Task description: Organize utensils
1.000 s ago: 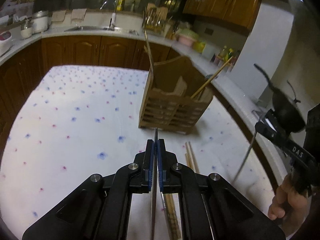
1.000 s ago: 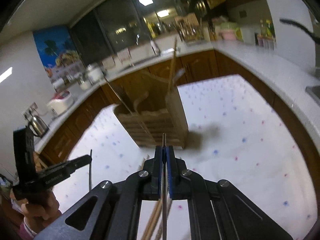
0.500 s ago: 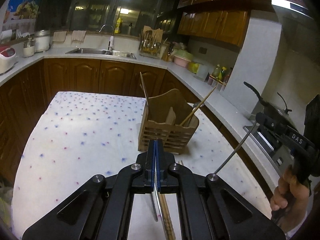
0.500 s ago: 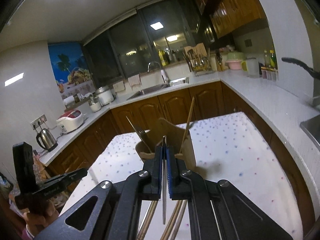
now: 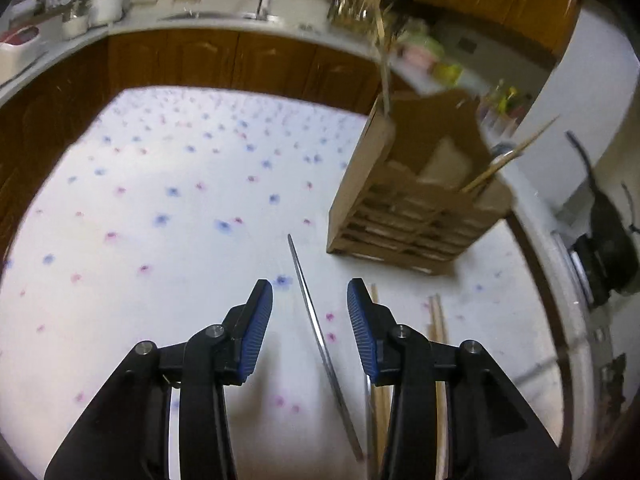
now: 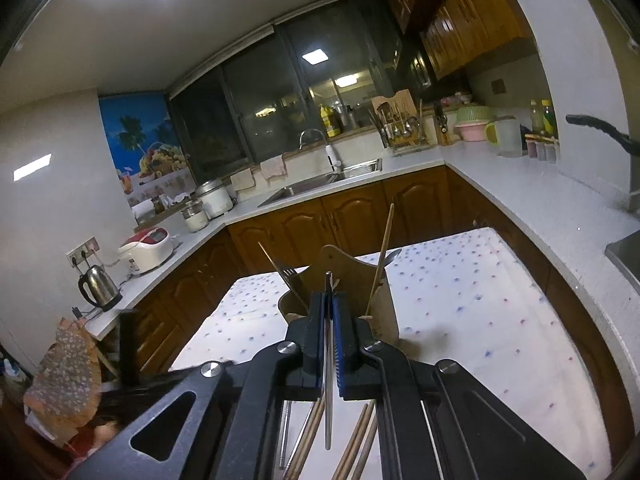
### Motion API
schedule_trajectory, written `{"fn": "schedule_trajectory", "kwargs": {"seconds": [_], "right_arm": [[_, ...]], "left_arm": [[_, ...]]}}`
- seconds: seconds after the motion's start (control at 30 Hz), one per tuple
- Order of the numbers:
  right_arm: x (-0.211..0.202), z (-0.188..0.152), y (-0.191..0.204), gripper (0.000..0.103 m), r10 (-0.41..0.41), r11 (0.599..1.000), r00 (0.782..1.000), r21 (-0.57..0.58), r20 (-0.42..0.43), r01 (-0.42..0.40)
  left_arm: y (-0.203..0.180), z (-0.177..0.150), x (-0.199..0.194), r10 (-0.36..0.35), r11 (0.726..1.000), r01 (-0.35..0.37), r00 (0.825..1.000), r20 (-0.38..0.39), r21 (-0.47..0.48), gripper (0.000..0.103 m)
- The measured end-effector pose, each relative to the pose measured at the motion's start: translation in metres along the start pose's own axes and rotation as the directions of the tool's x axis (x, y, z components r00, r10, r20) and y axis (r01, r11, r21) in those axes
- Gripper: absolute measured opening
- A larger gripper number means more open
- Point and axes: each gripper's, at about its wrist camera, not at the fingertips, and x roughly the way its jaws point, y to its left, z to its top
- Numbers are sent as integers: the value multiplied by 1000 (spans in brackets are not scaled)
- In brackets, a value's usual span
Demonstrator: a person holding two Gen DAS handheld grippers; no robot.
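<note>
The counter [image 5: 132,184] under its white cloth dotted with blue and pink flowers fills most of the left wrist view, its near edge cut off by the frame and its right side running into motion blur. On it stands the slatted light-wood utensil caddy [image 5: 416,208], tilted in the fisheye and smeared, so its compartments are hard to separate; pale wooden chopsticks [image 5: 508,162] lean out of its right side. In the right wrist view the same caddy [image 6: 386,312] is largely hidden behind the black tongs, with only its curved back panel, a metal fork [image 6: 289,276] on the left and a chopstick [image 6: 383,248] on the right showing above them. The left tongs [image 5: 310,304] stand wide open, the blue-ribbed pads well apart and touching nothing. Between them lies a thin silver metal utensil handle [image 5: 312,320], flat on the cloth, its lower end lost behind the right finger; what kind of utensil it is cannot be told. More wooden chopsticks [image 5: 438,318] lie just right of that finger, partly covered. The right tongs [image 6: 329,312] are clamped on a slim silver metal utensil [image 6: 328,400], whose tip pokes above the pads while its working end is out of sight; loose chopsticks [image 6: 358,440] lie below.
</note>
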Motion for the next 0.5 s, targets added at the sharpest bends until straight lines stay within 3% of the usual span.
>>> {"fn": "schedule_trajectory", "kwargs": {"seconds": [0.13, 0.27, 0.33, 0.37, 0.5], "right_arm": [[0, 0, -3, 4, 1, 1000, 1000, 4, 1, -1], [-3, -2, -7, 4, 0, 1000, 1000, 13, 5, 0], [-5, -2, -10, 4, -2, 1000, 1000, 18, 5, 2], [-5, -3, -10, 4, -2, 1000, 1000, 21, 5, 2], [-6, -3, -12, 4, 3, 1000, 1000, 27, 5, -3]], "left_arm": [[-12, 8, 49, 73, 997, -71, 996, -55, 43, 35], [-18, 9, 87, 121, 990, -111, 985, -121, 92, 18], [-25, 7, 93, 175, 975, -161, 981, -88, 151, 16], [-29, 6, 94, 192, 968, -176, 978, -76, 177, 9], [-28, -3, 89, 168, 970, -151, 982, -80, 190, 4]]}}
